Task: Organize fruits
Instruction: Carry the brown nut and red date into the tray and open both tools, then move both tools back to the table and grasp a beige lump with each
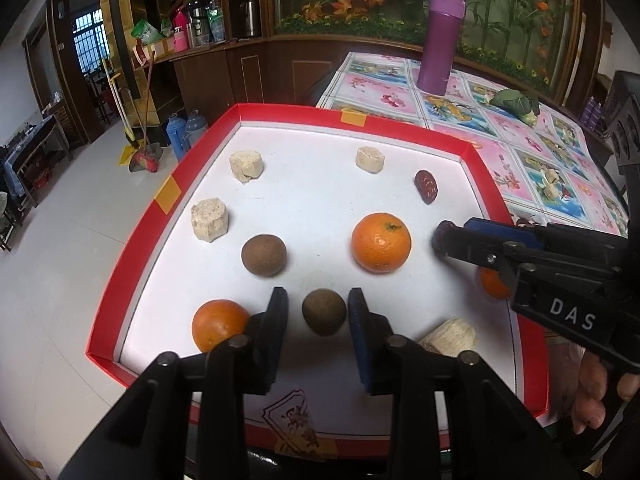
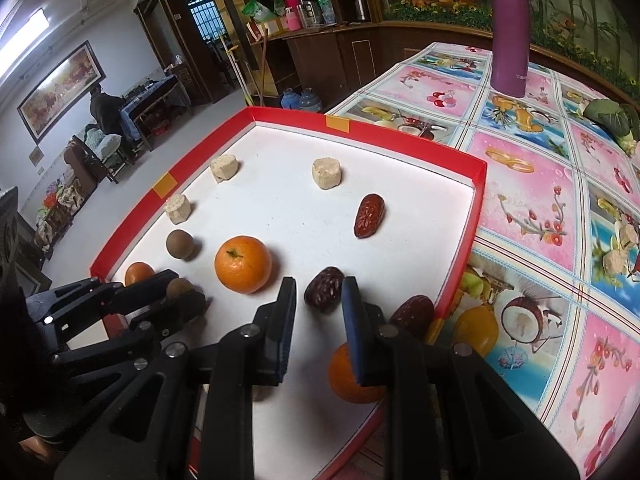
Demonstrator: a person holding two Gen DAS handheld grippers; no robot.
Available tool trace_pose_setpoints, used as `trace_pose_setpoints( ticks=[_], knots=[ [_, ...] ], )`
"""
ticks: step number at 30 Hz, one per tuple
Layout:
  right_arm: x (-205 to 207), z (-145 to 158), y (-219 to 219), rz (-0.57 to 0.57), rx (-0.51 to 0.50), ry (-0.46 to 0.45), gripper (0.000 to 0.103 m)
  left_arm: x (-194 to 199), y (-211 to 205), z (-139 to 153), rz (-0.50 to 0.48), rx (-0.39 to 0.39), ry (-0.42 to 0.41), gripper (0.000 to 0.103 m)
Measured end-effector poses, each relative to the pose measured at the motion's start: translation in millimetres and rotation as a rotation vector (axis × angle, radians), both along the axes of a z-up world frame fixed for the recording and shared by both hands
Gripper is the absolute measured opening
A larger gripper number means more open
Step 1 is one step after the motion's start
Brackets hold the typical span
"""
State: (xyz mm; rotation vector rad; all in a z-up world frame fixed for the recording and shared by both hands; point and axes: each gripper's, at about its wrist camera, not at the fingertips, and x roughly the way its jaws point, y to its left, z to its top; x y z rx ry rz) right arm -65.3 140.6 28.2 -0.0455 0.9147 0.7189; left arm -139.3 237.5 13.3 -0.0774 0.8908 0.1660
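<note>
Fruits lie spread over the white floor of a red-rimmed tray, and each pair of tongs has one.

The left tongs, low in the centre of the left wrist view, stand spread around a brown round fruit. It rests on the tray floor between the pads. A clear gap shows on its left side, and the right pad is very close to it or just touching.

The right tongs, low in the centre of the right wrist view, are pressed nearly together and appear to pinch a dark date at the very tips.

Outward from there, a large orange sits just above and right of the left tongs. A second brown fruit lies up and to the left, and a smaller orange lies beside the left finger. Another date lies toward the upper right, and pale blocks sit along the far and left sides.

The sorting looks partly done. The date probably belongs beside its fellow. It should travel low and be pinched lightly, since it looks soft and is held only by its end. The brown fruit is round and could roll, so the left pads should meet it squarely across its widest part. They should also keep clear of the small orange, which would roll if nudged.
</note>
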Motion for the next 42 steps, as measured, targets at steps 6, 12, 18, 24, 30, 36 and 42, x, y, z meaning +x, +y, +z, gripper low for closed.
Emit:
trace_pose_setpoints(
  ticks=[6,12,18,24,30,36,42],
  knots=[
    [-3,13,-21,-0.021,0.081,-0.031,0.026,-2,-4,11,0.008,0.033,-0.024,0.044],
    [2,21,-51,-0.084,0.108,-0.046,0.026,0,-15,23,0.001,0.063,-0.043,0.048],
    [11,23,-89,-0.160,0.122,-0.042,0.026,1,-30,28,-0.018,0.081,-0.048,0.058],
    [14,22,-129,-0.233,0.117,-0.049,0.026,1,-41,32,-0.018,0.088,-0.050,0.078],
    [18,16,-174,-0.319,0.101,-0.059,0.037,1,-49,36,-0.030,0.091,-0.054,0.080],
    [21,12,-226,-0.444,0.114,-0.077,0.050,6,-65,37,-0.073,0.092,-0.045,0.080],
    [27,5,-264,-0.536,0.133,-0.060,0.051,10,-85,36,-0.124,0.099,-0.040,0.080]
  ],
)
